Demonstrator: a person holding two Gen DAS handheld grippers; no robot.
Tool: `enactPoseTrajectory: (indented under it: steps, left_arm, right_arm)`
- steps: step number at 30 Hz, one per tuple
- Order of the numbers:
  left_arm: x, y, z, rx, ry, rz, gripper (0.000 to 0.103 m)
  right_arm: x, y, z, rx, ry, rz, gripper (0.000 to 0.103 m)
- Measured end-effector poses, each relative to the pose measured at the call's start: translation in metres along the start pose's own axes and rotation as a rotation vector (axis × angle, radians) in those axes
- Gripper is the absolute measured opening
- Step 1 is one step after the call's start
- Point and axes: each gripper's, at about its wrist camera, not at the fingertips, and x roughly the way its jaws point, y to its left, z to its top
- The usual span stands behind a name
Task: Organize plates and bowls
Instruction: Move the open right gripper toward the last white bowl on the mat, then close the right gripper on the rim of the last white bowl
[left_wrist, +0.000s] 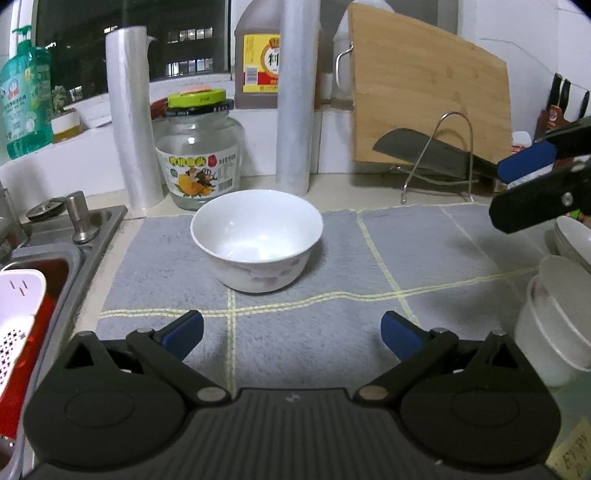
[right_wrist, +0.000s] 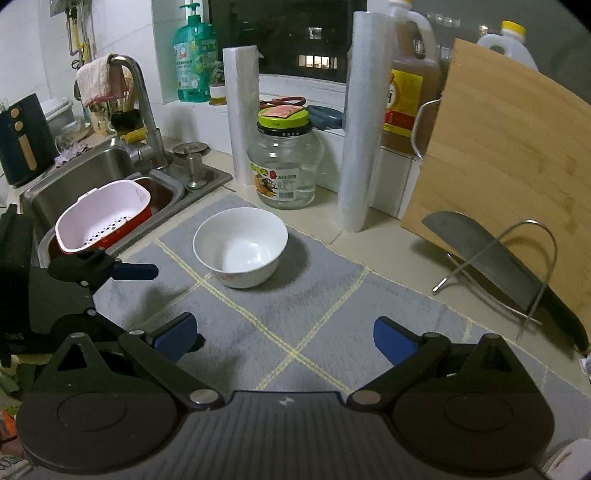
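Note:
A white bowl (left_wrist: 256, 236) with a faint pink pattern stands upright and empty on the grey checked mat (left_wrist: 332, 266); it also shows in the right wrist view (right_wrist: 241, 245). My left gripper (left_wrist: 291, 334) is open and empty, just short of the bowl. My right gripper (right_wrist: 285, 338) is open and empty, further back over the mat (right_wrist: 295, 306). Stacked white bowls (left_wrist: 554, 317) and plates (left_wrist: 574, 236) sit at the right edge of the left wrist view. The right gripper appears there above them (left_wrist: 532, 177).
A glass jar (left_wrist: 199, 162), two film rolls (left_wrist: 133, 122) and a soy bottle (left_wrist: 258, 62) stand behind the bowl. A cutting board (left_wrist: 424, 88), a cleaver (right_wrist: 498, 258) and a wire rack (right_wrist: 517, 266) are at the right. A sink (right_wrist: 74, 181) holding a pink colander (right_wrist: 103, 218) lies left.

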Motion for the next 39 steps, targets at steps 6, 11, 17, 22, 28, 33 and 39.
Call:
enactPoseTrajectory:
  steps: [6, 11, 17, 22, 28, 33, 39]
  left_arm:
    - [0.024, 0.010, -0.001, -0.018, 0.016, -0.005, 0.102]
    - [0.035, 0.014, 0.002, -0.014, -0.006, 0.005, 0.102]
    - [0.044, 0.018, 0.006, 0.024, -0.030, 0.037, 0.102]
    - [0.047, 0.019, 0.009, 0.041, -0.057, 0.051, 0.102]
    - [0.048, 0.021, 0.016, 0.057, -0.088, 0.047, 0.101]
    - [0.052, 0.022, 0.019, 0.067, -0.093, 0.043, 0.100]
    - [0.050, 0.025, 0.022, 0.062, -0.111, 0.029, 0.099]
  right_arm:
    - [0.018, 0.000, 0.012, -0.013, 0.029, -0.002, 0.103]
    - [0.033, -0.002, 0.021, -0.007, 0.054, 0.007, 0.103]
    - [0.057, -0.003, 0.035, -0.012, 0.084, 0.044, 0.103]
    - [0.079, -0.008, 0.049, -0.005, 0.105, 0.120, 0.103]
    - [0.108, -0.013, 0.064, -0.001, 0.119, 0.174, 0.103]
    - [0.131, -0.015, 0.073, -0.007, 0.139, 0.195, 0.102]
    - [0.153, -0.014, 0.082, -0.010, 0.157, 0.210, 0.091]
